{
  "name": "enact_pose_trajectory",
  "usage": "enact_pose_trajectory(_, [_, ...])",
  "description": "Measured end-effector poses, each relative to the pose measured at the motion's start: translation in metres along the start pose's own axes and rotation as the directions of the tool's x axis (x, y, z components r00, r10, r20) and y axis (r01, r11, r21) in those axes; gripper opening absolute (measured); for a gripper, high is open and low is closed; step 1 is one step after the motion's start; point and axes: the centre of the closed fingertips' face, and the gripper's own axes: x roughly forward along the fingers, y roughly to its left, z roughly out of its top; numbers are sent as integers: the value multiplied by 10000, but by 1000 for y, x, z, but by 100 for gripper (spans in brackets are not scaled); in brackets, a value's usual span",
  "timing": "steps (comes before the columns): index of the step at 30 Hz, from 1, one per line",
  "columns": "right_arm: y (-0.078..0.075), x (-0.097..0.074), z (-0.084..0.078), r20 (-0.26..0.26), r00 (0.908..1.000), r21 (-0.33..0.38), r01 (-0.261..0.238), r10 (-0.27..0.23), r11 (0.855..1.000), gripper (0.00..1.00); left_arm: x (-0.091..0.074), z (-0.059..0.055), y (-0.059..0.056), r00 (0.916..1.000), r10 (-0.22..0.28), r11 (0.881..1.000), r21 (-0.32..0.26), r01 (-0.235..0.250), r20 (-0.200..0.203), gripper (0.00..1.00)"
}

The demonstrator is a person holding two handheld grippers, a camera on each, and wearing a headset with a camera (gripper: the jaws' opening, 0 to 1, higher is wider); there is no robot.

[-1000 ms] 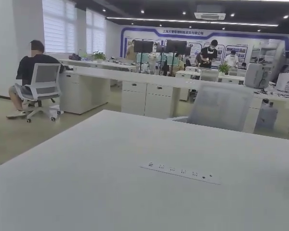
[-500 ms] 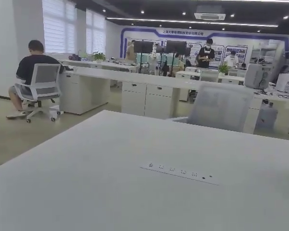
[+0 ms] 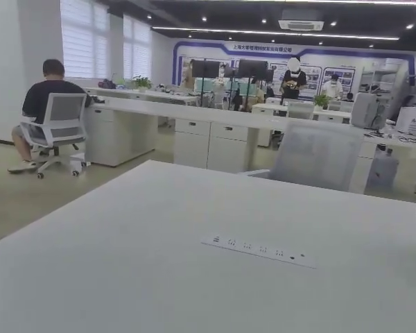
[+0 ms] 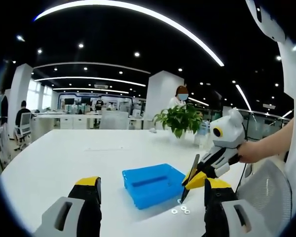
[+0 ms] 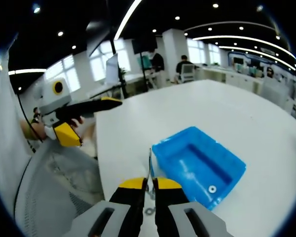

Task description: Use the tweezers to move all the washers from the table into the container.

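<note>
Done: we see one washer (image 5: 212, 188) in the container (image 5: 185, 158).
Left: washers (image 4: 180, 210) at its 5 o'clock.
Right gripper (image 5: 149, 183): clamping tweezers (image 5: 150, 162).
Left gripper (image 4: 151, 183): gaping, empty.

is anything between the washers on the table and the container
Nothing visible does: the washers lie right beside the container, with open tabletop between, and the tweezers point down at them.

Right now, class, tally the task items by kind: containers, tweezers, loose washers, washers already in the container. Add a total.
blue container: 1
tweezers: 1
loose washers: 3
washer in the container: 1
total: 6
</note>
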Motion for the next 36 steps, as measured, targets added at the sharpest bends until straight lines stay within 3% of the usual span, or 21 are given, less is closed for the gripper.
enact_pose_trajectory(5, [-9, -13, 22, 819, 9965, 403, 107, -140, 9991, 3, 1, -1, 0, 10000, -26, 10000, 21, 26, -55, 87])
enact_pose_trajectory(10, [-25, -22, 43, 1727, 9842, 1111, 194, -386, 9936, 3, 0, -1, 0, 10000, -45, 10000, 0, 45, -71, 87])
enact_pose_trajectory(17, [-53, -23, 50, 2053, 9742, 1829, 558, -936, 9815, 3, 2, 3, -5, 10000, 1, 10000, 21, -1, -82, 87])
enact_pose_trajectory(24, [-74, -16, 44, 1823, 9727, 2314, 995, -1436, 9678, 3, 2, 3, -4, 9999, 57, 10000, 31, -56, -105, 87])
enact_pose_trajectory(36, [-97, 11, 20, 665, 9812, 2389, 1608, -1814, 9576, 3, 3, 2, -5, 9999, 75, 10000, 43, -74, -156, 86])
